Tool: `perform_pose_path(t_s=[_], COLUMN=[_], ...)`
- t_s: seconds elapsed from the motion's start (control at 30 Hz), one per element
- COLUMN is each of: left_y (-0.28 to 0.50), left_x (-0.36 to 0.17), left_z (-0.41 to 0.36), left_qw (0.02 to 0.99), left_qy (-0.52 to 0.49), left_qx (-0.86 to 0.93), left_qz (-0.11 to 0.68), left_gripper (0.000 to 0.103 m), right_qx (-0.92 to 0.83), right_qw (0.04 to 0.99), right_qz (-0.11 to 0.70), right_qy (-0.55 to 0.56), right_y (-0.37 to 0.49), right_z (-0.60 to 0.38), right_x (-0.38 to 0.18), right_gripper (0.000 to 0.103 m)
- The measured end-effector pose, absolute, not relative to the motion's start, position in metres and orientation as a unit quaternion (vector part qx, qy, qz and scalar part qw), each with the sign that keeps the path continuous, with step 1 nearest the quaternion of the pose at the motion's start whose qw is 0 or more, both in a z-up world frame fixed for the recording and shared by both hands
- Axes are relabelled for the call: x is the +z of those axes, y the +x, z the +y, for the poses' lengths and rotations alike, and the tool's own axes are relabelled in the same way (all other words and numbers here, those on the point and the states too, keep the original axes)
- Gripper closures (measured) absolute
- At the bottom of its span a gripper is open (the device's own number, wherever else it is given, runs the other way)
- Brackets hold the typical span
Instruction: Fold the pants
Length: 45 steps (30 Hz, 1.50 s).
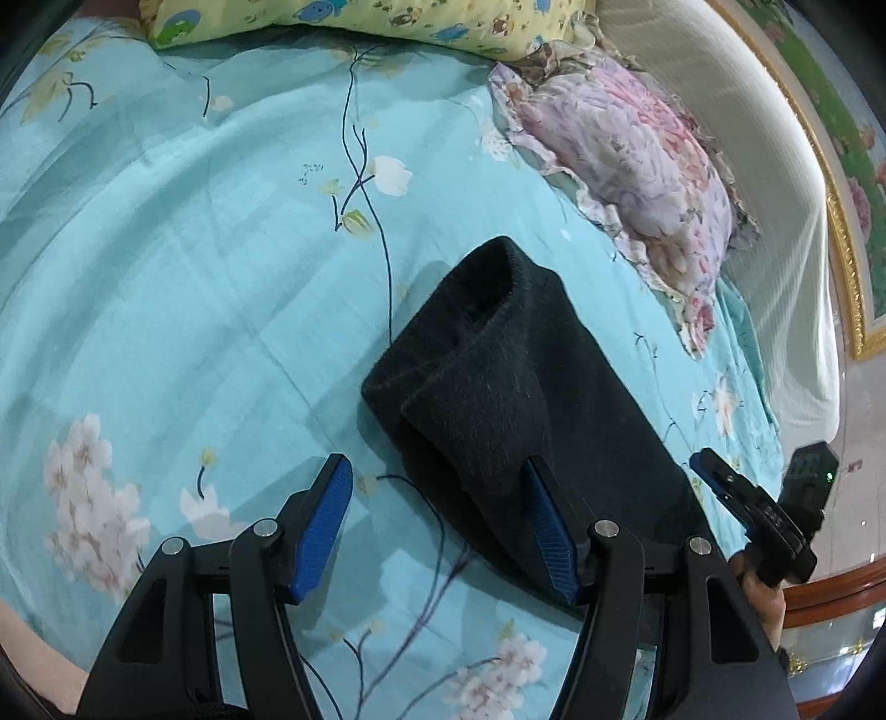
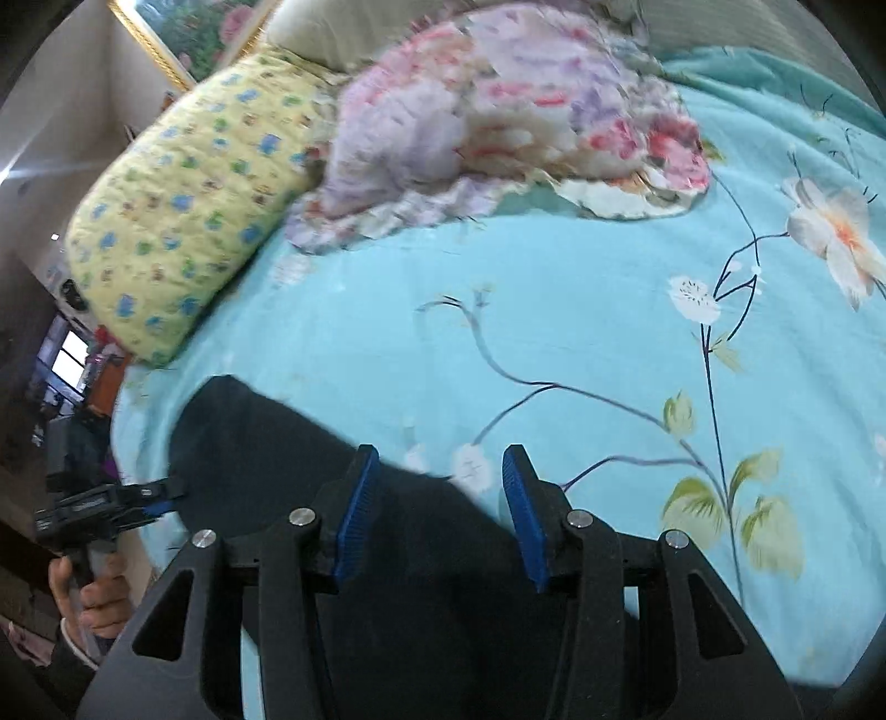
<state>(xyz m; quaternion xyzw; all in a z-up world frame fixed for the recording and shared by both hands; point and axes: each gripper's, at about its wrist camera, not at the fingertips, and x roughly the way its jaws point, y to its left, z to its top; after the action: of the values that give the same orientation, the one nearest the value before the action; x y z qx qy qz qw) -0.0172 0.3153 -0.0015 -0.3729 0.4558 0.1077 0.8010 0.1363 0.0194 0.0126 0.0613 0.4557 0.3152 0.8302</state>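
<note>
Now, starting at the left of the left wrist view, the turquoise bedsheet with its white blossoms and thin dark stems fills most of the frame. Low in the middle sits the left gripper, its two blue-padded fingers spread wide; nothing is pinched between them, only bare sheet shows in the gap. The right-hand finger of the pair lies over the near edge of the pants — a dark, already doubled bundle lying flat on the sheet, its rolled end pointing away toward the pillows. Whether that finger actually touches the cloth I cannot tell. Further right, a pink flowered pillow lies at the head of the bed, with a yellow printed pillow along the top edge, and at the far right the right gripper comes into view, held by a hand.

From the right wrist view, the left gripper and the hand holding it show at the far left, beside the end of the pants. The yellow pillow and the pink pillow lie beyond. In the middle the right gripper hangs over the dark cloth with its fingers moderately apart — nothing clamped between them. The bedsheet stretches off to the right.
</note>
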Motion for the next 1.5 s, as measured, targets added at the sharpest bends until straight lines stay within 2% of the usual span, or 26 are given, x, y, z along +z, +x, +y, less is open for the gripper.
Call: perform_pose_path(t_s=[0.23,0.3,0.4,0.47,0.5,0.6,0.83,1.13,1.3,1.43,1.5], left_y=[-0.005,0.000,0.008,0.011,0.011,0.005,-0.010,0.013,0.006,-0.005,-0.009], left_x=[-0.011,-0.011,-0.012,-0.013,-0.012,0.002,0.047,0.003,0.007,0.029,0.042], left_z=[0.306,0.302,0.297,0.296,0.296,0.294,0.292,0.297,0.302,0.305,0.306], left_qw=[0.811,0.816,0.822,0.828,0.830,0.843,0.872,0.854,0.856,0.868,0.876], left_qy=[-0.344,-0.333,-0.319,-0.312,-0.311,-0.305,-0.301,-0.275,-0.263,-0.254,-0.253], left_qx=[0.112,0.107,0.103,0.103,0.098,0.085,0.053,0.074,0.100,0.114,0.114], left_qz=[0.460,0.459,0.460,0.456,0.453,0.435,0.382,0.434,0.433,0.411,0.395], left_gripper=[0.041,0.049,0.059,0.067,0.074,0.083,0.084,0.082,0.063,0.057,0.057], right_qx=[0.325,0.335,0.346,0.353,0.355,0.351,0.322,0.289,0.231,0.234,0.231], right_qw=[0.809,0.806,0.800,0.795,0.793,0.801,0.849,0.856,0.875,0.877,0.879], right_qz=[0.489,0.488,0.487,0.486,0.488,0.477,0.403,0.409,0.413,0.416,0.414], right_qy=[-0.010,-0.028,-0.063,-0.077,-0.077,-0.093,-0.117,-0.129,-0.103,-0.054,-0.043], right_y=[0.147,0.143,0.137,0.133,0.133,0.127,0.121,0.135,0.143,0.142,0.135], right_z=[0.049,0.055,0.064,0.067,0.067,0.065,0.059,0.074,0.060,0.037,0.028], right_x=[-0.016,-0.017,-0.019,-0.018,-0.018,-0.012,0.033,0.008,0.003,0.014,0.020], right_gripper=[0.055,0.056,0.063,0.080,0.082,0.089,0.094,0.093,0.092,0.091,0.088])
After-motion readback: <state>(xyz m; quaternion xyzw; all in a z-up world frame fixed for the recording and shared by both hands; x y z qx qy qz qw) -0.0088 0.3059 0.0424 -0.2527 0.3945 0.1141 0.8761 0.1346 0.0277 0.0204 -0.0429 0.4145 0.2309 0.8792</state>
